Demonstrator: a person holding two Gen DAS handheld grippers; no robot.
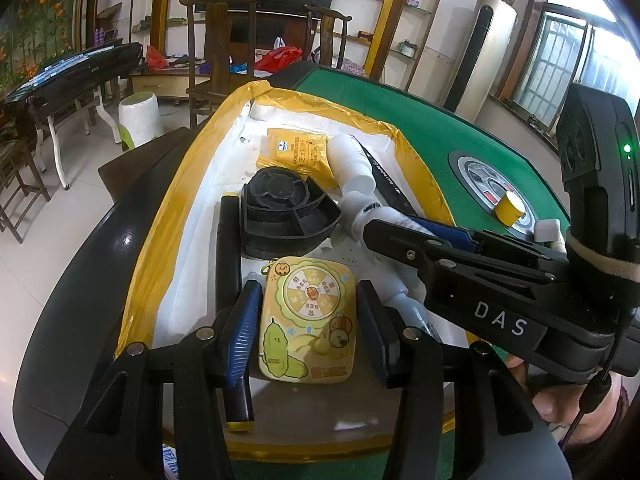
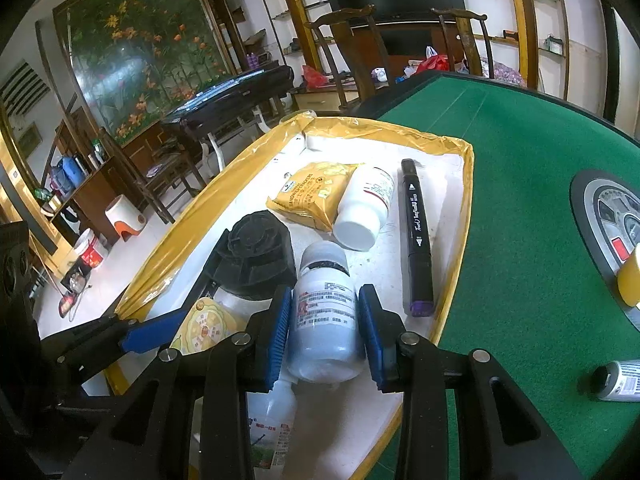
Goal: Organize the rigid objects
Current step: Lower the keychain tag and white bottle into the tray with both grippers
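Observation:
A white tray with a yellow taped rim (image 1: 192, 184) (image 2: 464, 184) sits on the green table. My left gripper (image 1: 308, 320) straddles a yellow cartoon case (image 1: 308, 320) lying in the tray; the blue pads stand a little off its sides, so it is open. My right gripper (image 2: 324, 328) straddles a white bottle (image 2: 326, 320) in the tray with its pads (image 2: 278, 332) close at its sides and small gaps showing. It also shows in the left wrist view (image 1: 400, 232). The tray also holds a black round part (image 1: 280, 208), a yellow packet (image 2: 312, 192), another white bottle (image 2: 364, 208) and a black marker (image 2: 416, 236).
On the green felt (image 2: 520, 200) lie a yellow roll (image 1: 509, 208), a white cube (image 1: 547, 230) and a small tube (image 2: 620, 376) by the table's centre dial (image 2: 608, 216). Another bottle (image 2: 272, 428) lies under my right gripper. Chairs stand beyond the table.

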